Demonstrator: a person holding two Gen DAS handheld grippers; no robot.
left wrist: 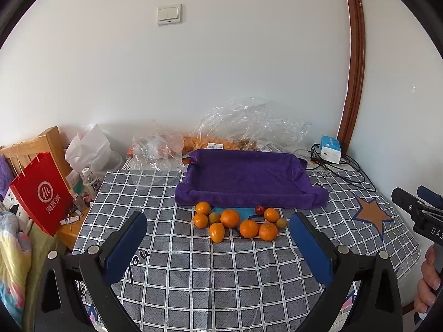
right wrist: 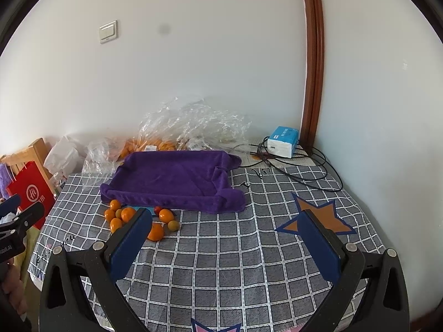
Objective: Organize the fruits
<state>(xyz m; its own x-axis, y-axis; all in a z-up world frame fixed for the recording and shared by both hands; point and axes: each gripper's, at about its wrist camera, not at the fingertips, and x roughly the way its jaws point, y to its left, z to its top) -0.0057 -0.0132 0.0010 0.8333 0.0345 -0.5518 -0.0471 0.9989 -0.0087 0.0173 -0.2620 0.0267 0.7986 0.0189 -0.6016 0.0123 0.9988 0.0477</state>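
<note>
Several mandarins (left wrist: 230, 218), two small greenish-brown fruits (left wrist: 214, 217) and one small red fruit (left wrist: 259, 209) lie in a cluster on the checked tablecloth (left wrist: 193, 271), just in front of a tray draped in a purple towel (left wrist: 246, 177). The tray is empty. My left gripper (left wrist: 218, 232) is open and empty, a little short of the cluster. My right gripper (right wrist: 227, 229) is open and empty, to the right of the fruit (right wrist: 166, 215); its left finger (right wrist: 130, 246) hides part of the cluster. The purple tray also shows in the right wrist view (right wrist: 171, 177).
Crumpled clear plastic bags (left wrist: 249, 124) with more fruit lie behind the tray against the wall. A blue-white box (left wrist: 331, 149) with black cables sits at the back right. A red paper bag (left wrist: 41, 193), bottles and a wooden chair stand left of the table.
</note>
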